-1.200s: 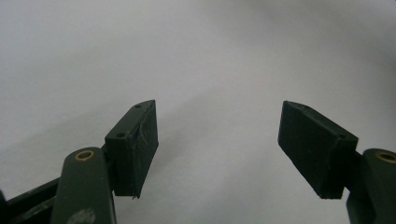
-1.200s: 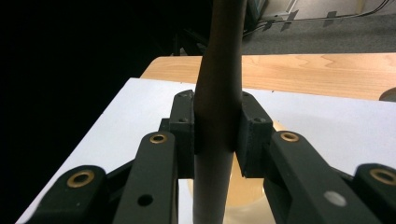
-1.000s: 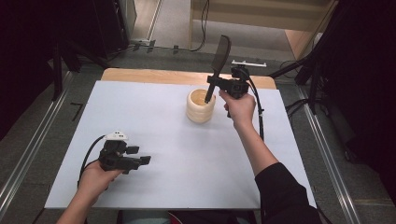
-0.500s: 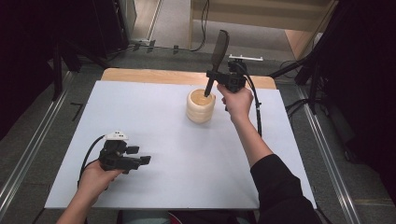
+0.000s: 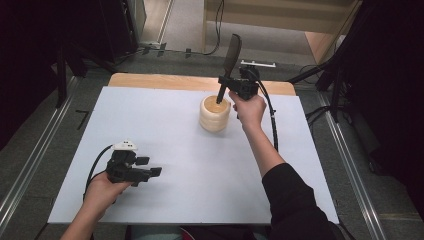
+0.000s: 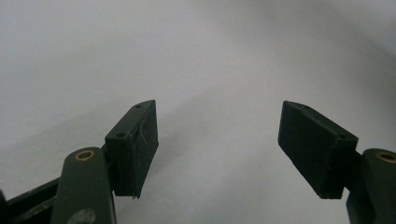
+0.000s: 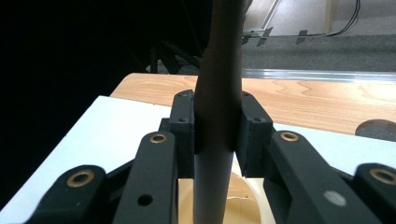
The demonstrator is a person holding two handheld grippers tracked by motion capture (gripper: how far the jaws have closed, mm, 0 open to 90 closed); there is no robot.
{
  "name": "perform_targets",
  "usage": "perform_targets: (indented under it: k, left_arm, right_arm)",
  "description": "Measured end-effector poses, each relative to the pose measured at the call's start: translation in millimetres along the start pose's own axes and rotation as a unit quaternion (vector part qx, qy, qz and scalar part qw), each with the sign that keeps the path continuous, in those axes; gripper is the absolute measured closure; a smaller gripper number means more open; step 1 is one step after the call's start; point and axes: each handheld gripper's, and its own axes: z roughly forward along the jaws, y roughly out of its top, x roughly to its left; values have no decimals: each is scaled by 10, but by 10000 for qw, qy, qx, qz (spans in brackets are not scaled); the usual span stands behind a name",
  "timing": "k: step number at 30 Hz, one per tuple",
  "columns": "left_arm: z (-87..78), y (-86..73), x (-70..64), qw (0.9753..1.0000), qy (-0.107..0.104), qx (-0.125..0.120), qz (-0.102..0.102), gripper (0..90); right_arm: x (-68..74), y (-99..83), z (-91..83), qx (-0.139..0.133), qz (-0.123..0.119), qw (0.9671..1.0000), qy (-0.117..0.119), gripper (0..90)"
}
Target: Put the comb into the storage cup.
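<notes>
1. Holding a dark spatula [image 5: 231, 56] by its handle, the right gripper [image 5: 226, 85] has its jaws pinched on both sides of the shaft — the right gripper view shows the pads [image 7: 183, 126] pressed against it.
2. The spatula stands nearly upright, blade up, its lower end dipping into the cream holder [image 5: 215, 114] near the far edge of the mat [image 5: 165, 125].
3. I judge the step to be moving the spatula in or out of the holder; which way cannot be told.
4. The left gripper [image 5: 150, 172] rests low over the mat's near left — jaws spread wide, nothing between them.
5. The next move calls for a straight vertical path, so the handle does not catch the rim and tip the holder.
</notes>
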Motion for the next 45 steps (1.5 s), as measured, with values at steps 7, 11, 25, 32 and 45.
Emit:
perform_targets:
  k: [7,11,25,32,45]
  left_arm:
    - [4,0,0,10000,-16,9,11,295]
    - [2,1,-1,10000,-19,-2,7,295]
    - [6,1,-2,10000,-15,36,17,295]
    - [7,0,0,10000,-29,43,28,295]
    - [18,-2,-6,10000,-10,70,42,295]
  right_arm:
    - [-22,-55,47,13,-21,10000,-35,699]
    - [-44,-89,79,40,-2,10000,-68,699]
    - [-103,-210,154,77,17,9999,-110,698]
    - [-124,-295,209,131,77,9999,-80,698]
    - [-144,-392,241,155,58,9999,-27,697]
